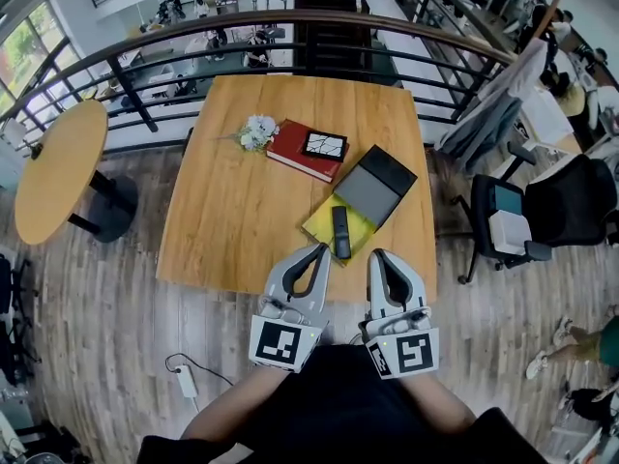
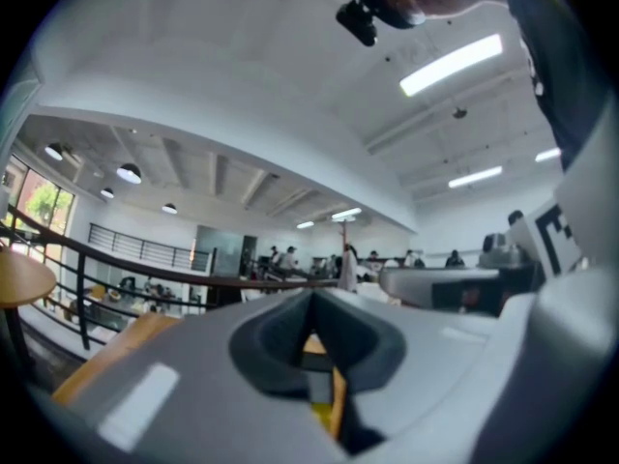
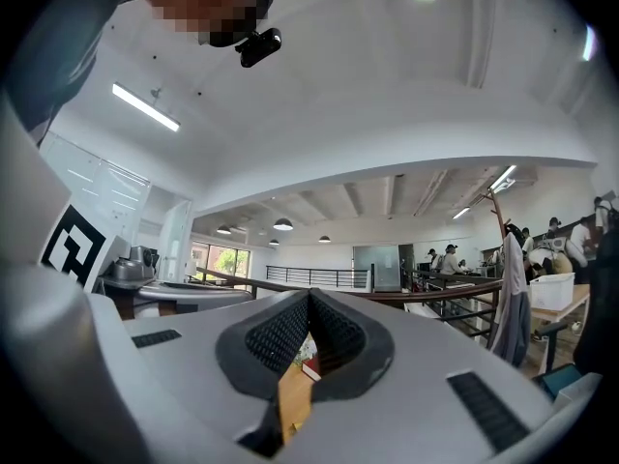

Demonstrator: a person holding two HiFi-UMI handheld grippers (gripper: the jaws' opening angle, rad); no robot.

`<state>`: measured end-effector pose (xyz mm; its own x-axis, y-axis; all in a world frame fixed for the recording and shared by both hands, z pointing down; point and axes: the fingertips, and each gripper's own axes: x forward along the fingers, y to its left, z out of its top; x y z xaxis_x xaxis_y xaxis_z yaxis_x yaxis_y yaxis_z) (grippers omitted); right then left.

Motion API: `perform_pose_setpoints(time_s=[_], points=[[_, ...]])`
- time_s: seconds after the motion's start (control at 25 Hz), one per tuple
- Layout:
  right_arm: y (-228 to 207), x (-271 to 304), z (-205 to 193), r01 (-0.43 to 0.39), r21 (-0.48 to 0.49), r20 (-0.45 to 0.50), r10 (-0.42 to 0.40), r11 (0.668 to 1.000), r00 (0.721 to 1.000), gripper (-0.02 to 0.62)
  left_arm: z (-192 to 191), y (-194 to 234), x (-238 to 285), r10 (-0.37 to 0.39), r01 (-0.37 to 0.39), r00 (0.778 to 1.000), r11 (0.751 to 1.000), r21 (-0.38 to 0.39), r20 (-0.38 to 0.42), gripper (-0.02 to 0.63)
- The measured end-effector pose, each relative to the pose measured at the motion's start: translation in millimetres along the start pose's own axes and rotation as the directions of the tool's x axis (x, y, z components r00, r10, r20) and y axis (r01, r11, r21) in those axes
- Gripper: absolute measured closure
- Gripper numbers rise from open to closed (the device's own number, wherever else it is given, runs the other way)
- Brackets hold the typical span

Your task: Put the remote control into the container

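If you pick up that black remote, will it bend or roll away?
The remote control looks like a stiff, flat bar, so it probably won't bend or roll. It lies partly on a yellow sheet, so a push might slide it.

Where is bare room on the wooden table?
Bare: left half of the wooden table, left of the white flowers, red book and black remote control. Crowded: right side, around the grey flat container on its yellow sheet.

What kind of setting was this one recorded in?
Most likely an open-plan office, on a mezzanine level. A curved railing runs behind the wooden table, office chairs stand to its right, and people at desks show beyond the railing in the left gripper view.
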<state>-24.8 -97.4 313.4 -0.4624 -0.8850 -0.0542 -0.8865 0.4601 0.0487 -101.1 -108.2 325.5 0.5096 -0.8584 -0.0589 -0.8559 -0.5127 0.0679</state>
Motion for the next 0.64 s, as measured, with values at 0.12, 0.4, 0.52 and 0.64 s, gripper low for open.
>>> perform_pose_setpoints(time_s=[0.12,0.4,0.52,0.64], points=[[1,-2,0,0.006,0.001,0.002,-0.006,1.000,1.000,0.577,-2,0,-1,-0.003,0.003,1.000,1.000,-0.001,-0.001,0.606],[10,-6,-7,0.020,0.004,-0.006,-0.020,1.000,1.000,0.577,-14,1,-10,-0.014,0.015,1.000,1.000,0.004,-0.023,0.606],[13,-6,-9,0.023,0.002,-0.011,-0.023,1.000,1.000,0.577,-14,4,-14,-0.010,0.010,1.000,1.000,0.003,-0.019,0.604],[14,-7,-9,0.029,0.004,-0.013,-0.029,1.000,0.999,0.577,-11,7,-17,-0.008,0.008,1.000,1.000,0.008,-0.009,0.606]])
